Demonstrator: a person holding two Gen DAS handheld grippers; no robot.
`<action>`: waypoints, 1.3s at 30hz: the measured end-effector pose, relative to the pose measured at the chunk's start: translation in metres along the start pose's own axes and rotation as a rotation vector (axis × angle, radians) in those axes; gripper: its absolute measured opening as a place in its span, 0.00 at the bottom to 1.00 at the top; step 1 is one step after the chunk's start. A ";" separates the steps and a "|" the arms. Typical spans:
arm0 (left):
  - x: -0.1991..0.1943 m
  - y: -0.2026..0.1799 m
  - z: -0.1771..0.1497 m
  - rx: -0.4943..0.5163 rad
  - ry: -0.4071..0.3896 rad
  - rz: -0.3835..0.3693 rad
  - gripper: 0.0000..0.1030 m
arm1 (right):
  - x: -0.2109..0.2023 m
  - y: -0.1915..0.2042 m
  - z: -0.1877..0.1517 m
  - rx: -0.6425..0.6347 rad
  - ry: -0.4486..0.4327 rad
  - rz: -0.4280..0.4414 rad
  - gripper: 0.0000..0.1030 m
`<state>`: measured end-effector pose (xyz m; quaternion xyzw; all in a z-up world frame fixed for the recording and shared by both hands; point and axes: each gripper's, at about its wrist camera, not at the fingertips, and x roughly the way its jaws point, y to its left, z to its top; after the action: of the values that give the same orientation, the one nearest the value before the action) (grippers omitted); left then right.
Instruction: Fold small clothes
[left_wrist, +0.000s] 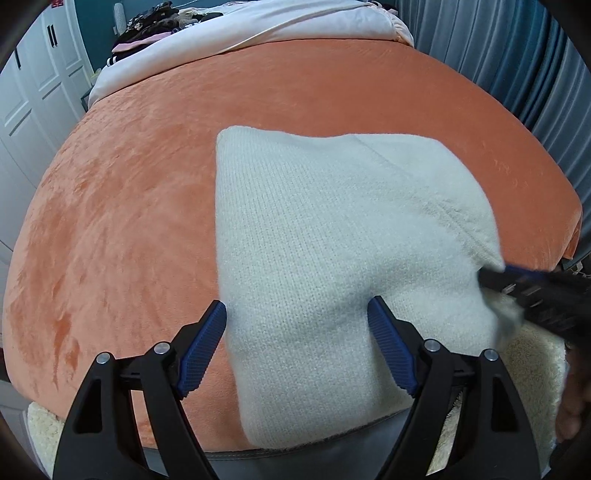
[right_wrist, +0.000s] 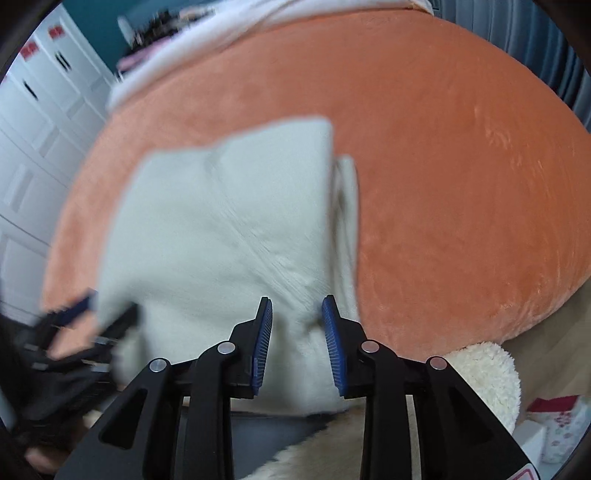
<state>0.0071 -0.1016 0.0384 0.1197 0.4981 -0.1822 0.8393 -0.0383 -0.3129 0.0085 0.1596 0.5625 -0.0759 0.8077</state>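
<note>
A folded white knit garment (left_wrist: 332, 240) lies on the orange bed cover (left_wrist: 129, 221), reaching the near edge. My left gripper (left_wrist: 297, 317) is open, its jaws wide apart over the garment's near left part, holding nothing. My right gripper (right_wrist: 297, 314) stands with its jaws a little apart around the garment's near right corner (right_wrist: 291, 306); that view is blurred. In the left wrist view the right gripper (left_wrist: 495, 271) comes in from the right at the garment's right corner. In the right wrist view the left gripper (right_wrist: 88, 314) shows at the far left.
White bedding (left_wrist: 258, 22) and a pile of dark clothes (left_wrist: 159, 22) lie at the bed's far end. White closet doors (left_wrist: 29, 92) stand left, blue curtains (left_wrist: 517, 55) right. A fluffy cream rug (right_wrist: 487, 376) lies at the bed's near edge.
</note>
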 end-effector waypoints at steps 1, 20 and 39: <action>0.001 -0.001 0.000 0.001 0.010 -0.001 0.76 | -0.001 -0.002 0.001 0.005 -0.015 0.006 0.31; 0.026 0.068 0.035 -0.346 0.034 -0.161 0.94 | 0.009 -0.046 0.030 0.239 -0.055 0.202 0.83; 0.072 0.031 0.056 -0.292 0.089 -0.092 0.96 | 0.047 -0.029 0.046 0.264 -0.062 0.344 0.87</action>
<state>0.0961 -0.1088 0.0023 -0.0187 0.5609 -0.1404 0.8157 0.0104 -0.3528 -0.0261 0.3552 0.4869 -0.0151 0.7978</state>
